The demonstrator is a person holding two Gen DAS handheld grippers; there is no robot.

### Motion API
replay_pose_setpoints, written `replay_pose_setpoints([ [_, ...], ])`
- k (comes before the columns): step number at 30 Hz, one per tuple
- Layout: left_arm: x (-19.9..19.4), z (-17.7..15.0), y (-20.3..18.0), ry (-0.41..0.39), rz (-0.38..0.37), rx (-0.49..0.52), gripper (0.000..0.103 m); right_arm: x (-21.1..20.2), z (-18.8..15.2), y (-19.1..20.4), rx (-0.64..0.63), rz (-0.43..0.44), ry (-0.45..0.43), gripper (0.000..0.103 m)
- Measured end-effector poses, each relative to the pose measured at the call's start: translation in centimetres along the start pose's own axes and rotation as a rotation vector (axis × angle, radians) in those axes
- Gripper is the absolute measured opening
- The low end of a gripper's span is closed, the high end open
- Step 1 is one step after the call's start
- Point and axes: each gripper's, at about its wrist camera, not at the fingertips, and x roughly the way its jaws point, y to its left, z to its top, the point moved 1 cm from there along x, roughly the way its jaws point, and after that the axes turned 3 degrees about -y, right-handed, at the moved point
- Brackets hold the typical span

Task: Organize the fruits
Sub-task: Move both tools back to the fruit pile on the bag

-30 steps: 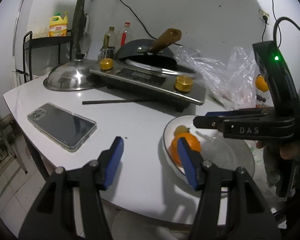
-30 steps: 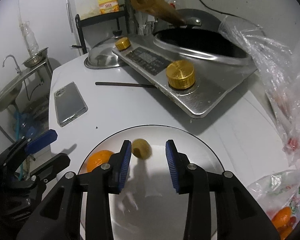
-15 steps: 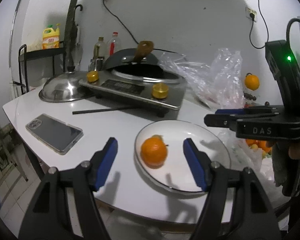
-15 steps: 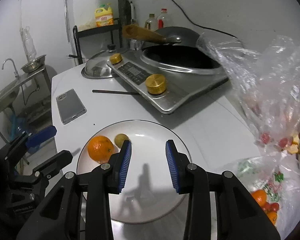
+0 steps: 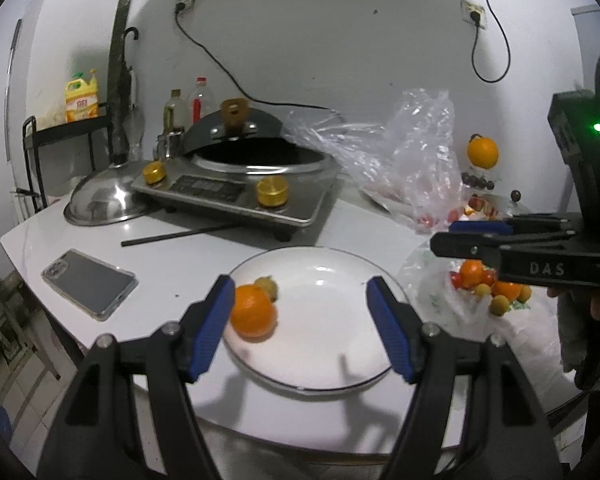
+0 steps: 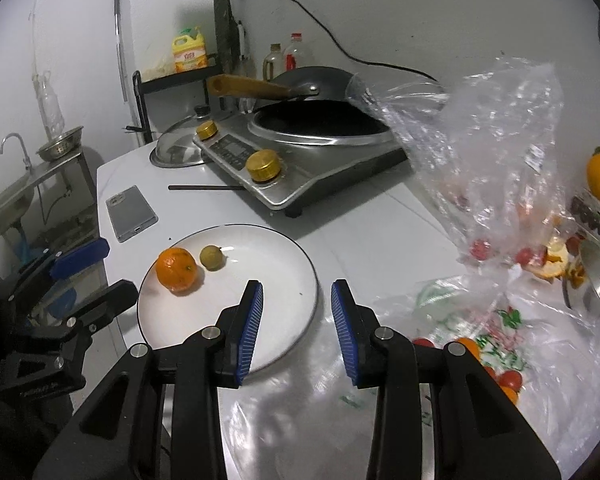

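From the left wrist, the left gripper (image 5: 300, 316) hangs over the plate (image 5: 340, 360) with its jaws spread wide and nothing between them. The orange (image 5: 254, 312) lies on the plate's left side, just by the left blue pad, and the small greenish fruit (image 5: 267, 286) sits touching it behind. The plate rests near the counter's (image 5: 188, 272) front edge. A phone (image 5: 88, 283) lies toward the left edge, and a black stick (image 5: 168, 236) lies in front of the cooker (image 5: 236, 192). At right, the right gripper (image 5: 476, 238) reaches in side-on, above a bag of fruit (image 5: 488, 288) at the right end. Over to the right wrist: the right gripper (image 6: 296, 332) is released, its jaws a narrow gap apart and empty, poised over the plate's (image 6: 228, 312) right rim. The orange (image 6: 177, 271) and small fruit (image 6: 212, 257) sit side by side on the plate's far left part. The fruit bag (image 6: 500, 352) lies just right of the plate, with a clear bag (image 6: 480, 152) standing behind it. The left gripper (image 6: 80, 276) shows at the left edge, its jaws apart.
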Motion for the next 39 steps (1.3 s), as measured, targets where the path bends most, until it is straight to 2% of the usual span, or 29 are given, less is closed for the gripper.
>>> replay_pose_setpoints([
  [27,2.1,1.1,-11.0,0.037,-0.102,0.122,0.070,-6.5,-5.0,-9.7,0.110,-0.078,-0.051,0.038],
  [32,2.7,1.0,-12.7,0.050,-0.121,0.138,0.071,-7.3,-6.1,-11.8,0.138,-0.104,-0.053,0.045],
  [36,3.2,0.9,-14.0,0.060,-0.143,0.146,0.080,-7.8,-7.3,-13.6,0.166,-0.124,-0.047,0.045],
  [39,3.5,0.9,-14.9,0.066,-0.155,0.154,0.081,-8.0,-8.0,-14.5,0.181,-0.132,-0.041,0.045],
])
